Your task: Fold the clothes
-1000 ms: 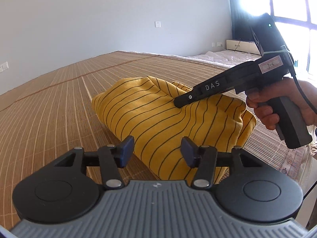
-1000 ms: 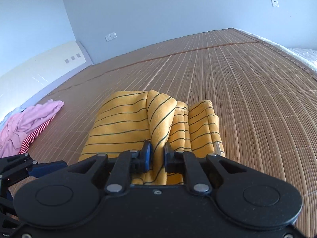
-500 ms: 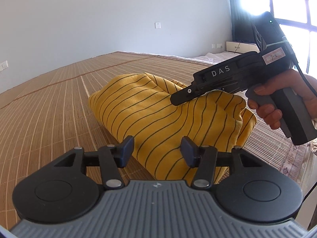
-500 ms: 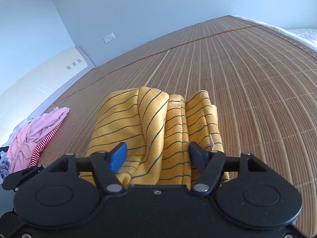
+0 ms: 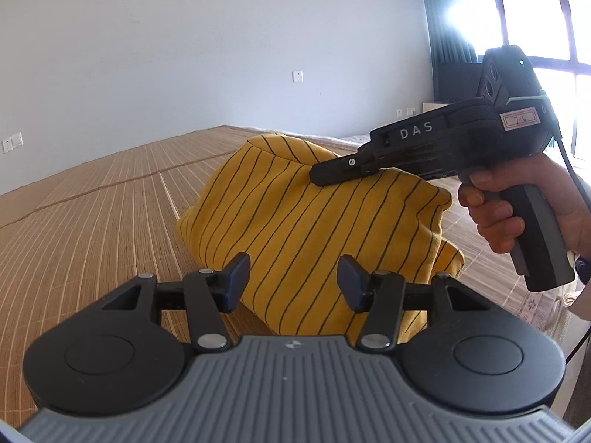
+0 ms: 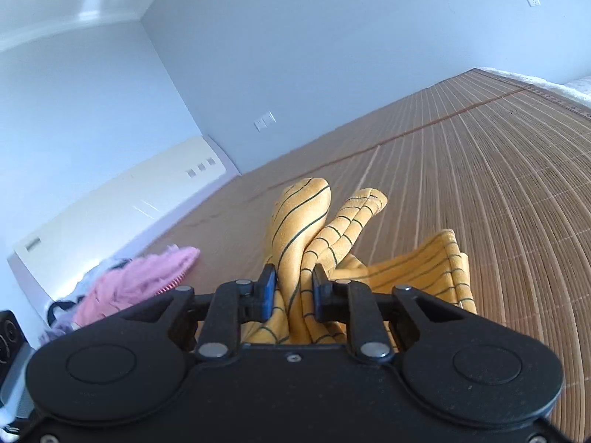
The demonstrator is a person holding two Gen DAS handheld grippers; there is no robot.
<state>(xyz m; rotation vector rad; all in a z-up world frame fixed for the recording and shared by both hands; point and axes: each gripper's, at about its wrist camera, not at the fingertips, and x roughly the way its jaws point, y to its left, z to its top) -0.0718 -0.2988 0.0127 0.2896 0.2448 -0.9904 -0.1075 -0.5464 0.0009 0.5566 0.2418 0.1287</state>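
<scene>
1. One yellow striped garment [image 5: 317, 229], dark thin stripes, bunched and partly raised off the bamboo mat [image 5: 92, 199].
2. Two grippers. Right gripper [image 6: 293, 291]: pads pressed onto a gathered fold of the garment, cloth fills the gap btwn them. Left gripper [image 5: 291, 282]: pads wide apart, nothing btwn them, sits just in front of the garment's near side, not touching as far as seen.
3. One hand [image 5: 517, 203] visible, wrapped round the right gripper's handle, to the right of the garment.
4. One heap of pink clothes [image 6: 136, 280], well left of the garment near the white headboard [image 6: 122, 210]; blurred, can't count pieces.
5. Garment's lower edge is hidden behind both gripper bodies; type (shirt or other) can't tell.
6. Window [image 5: 535, 37] beyond the garment, glare-washed.
</scene>
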